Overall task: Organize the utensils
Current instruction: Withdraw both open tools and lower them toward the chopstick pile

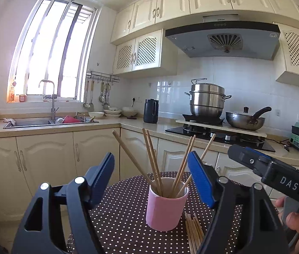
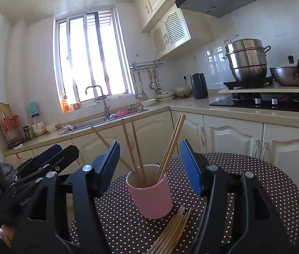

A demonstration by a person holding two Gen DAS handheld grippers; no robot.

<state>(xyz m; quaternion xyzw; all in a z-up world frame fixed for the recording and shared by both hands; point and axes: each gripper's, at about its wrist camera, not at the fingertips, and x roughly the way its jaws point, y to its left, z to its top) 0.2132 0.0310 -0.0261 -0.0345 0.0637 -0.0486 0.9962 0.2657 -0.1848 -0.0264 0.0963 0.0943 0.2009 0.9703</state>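
Observation:
A pink cup (image 1: 166, 208) stands on a round table with a dark polka-dot cloth (image 1: 124, 222). It holds several wooden chopsticks (image 1: 152, 160) that lean outwards. More chopsticks (image 1: 194, 231) lie flat on the cloth just right of the cup. My left gripper (image 1: 152, 173) is open and empty, its jaws on either side of the cup, above and short of it. In the right wrist view the cup (image 2: 152, 196), its chopsticks (image 2: 136, 148) and the loose chopsticks (image 2: 170, 230) show too. My right gripper (image 2: 150, 160) is open and empty, framing the cup. It also shows in the left view (image 1: 240, 156).
Cream kitchen cabinets and a counter run behind the table. A sink (image 1: 50, 122) with dishes sits under the window. A black jug (image 1: 150, 111), a steel steamer pot (image 1: 207, 101) and a wok (image 1: 245, 120) stand on the stove side. The left gripper shows at the right view's left edge (image 2: 43, 158).

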